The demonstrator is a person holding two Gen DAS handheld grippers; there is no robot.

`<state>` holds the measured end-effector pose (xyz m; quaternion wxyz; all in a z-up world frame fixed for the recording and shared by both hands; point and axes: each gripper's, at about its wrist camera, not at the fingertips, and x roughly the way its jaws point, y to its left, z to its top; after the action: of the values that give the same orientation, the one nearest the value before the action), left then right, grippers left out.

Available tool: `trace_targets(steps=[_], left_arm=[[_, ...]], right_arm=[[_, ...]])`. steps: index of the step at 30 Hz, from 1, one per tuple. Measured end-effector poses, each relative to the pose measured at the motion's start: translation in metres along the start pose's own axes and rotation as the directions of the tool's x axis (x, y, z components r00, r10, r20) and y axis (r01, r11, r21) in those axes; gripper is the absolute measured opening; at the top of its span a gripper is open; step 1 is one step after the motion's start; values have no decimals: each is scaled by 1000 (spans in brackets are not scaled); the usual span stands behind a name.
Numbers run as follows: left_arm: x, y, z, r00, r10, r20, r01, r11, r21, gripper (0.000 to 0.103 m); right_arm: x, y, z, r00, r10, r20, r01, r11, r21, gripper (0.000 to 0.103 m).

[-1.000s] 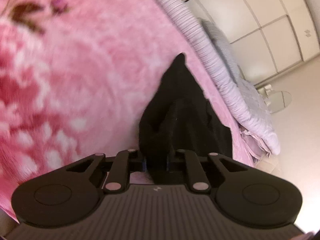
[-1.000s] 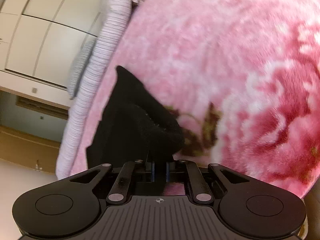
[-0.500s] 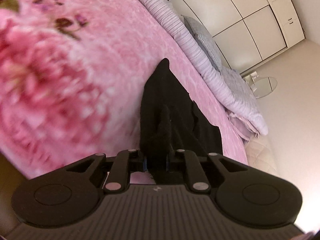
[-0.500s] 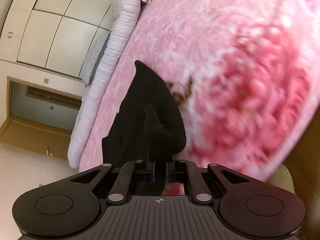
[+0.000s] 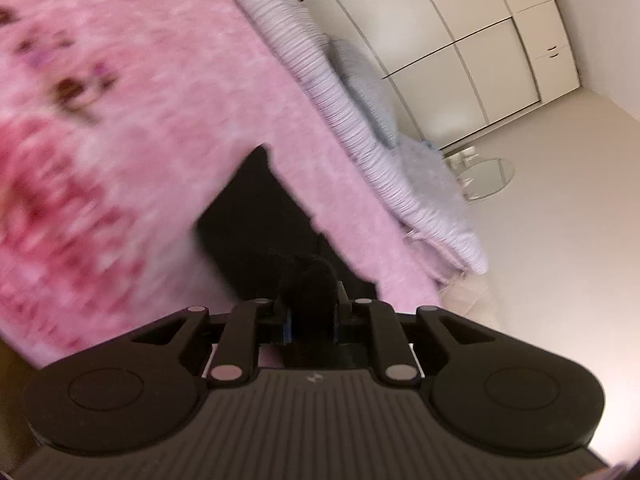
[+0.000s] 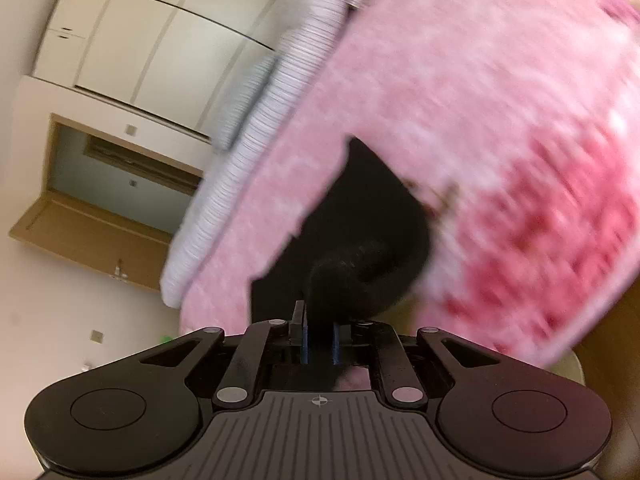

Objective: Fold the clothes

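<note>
A black garment (image 5: 260, 216) stretches away from me over a pink flowered blanket (image 5: 120, 120). My left gripper (image 5: 311, 316) is shut on a bunched edge of it, which bulges between the fingers. In the right wrist view the same black garment (image 6: 360, 216) hangs from my right gripper (image 6: 319, 336), shut on another bunched edge. Both views are blurred by motion, and the far end of the cloth tapers to a point on the blanket.
A striped lilac bedcover (image 5: 340, 112) and a grey pillow (image 5: 368, 80) line the bed's far side. White wardrobe doors (image 5: 460, 40) stand behind. A round glass table (image 5: 486, 174) sits on the pale floor. The right wrist view shows a wooden doorway (image 6: 100, 200).
Both grippers have swung with the cloth held. The garment's visible stretch has grown shorter and wider, and more of the room and floor shows at the sides.
</note>
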<state>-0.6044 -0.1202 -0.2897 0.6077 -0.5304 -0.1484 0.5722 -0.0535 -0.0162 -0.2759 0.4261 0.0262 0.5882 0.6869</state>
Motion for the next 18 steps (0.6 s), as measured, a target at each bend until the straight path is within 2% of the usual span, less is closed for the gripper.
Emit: trace_targets(steps=[3,4,7,9,14,16,18], left_arm=[[44,-23,48,999,-36,22,36,999,-18,21],[61,-29,64,999,-35,40,36,999,-16,24],[112,-43,108,995,3,99,-5,1000,15,31],[136,-42,127,992,41,121,-47,998,44,32],[172,-13,135,981,165,98,-175,979,108,36],[184,9,128,976,213,54,-217,971,98,36],[195,30,122,968,249,6,-249,965,87,36]], right_arm=[[32,28,39,999,37,39,-36,999,-13,18],[44,33,49,998,33,53,-31,999,-24,27],[77,31,66,996,-31,84,38,996,-86,37],[98,29,77,992,-72,106,85,988,-125,39],[152,25,106,971,-169,170,204,954,-219,41],[173,19,114,958,-218,186,260,933,-248,41],[186,1,113,946,-284,157,317,912,-259,41]])
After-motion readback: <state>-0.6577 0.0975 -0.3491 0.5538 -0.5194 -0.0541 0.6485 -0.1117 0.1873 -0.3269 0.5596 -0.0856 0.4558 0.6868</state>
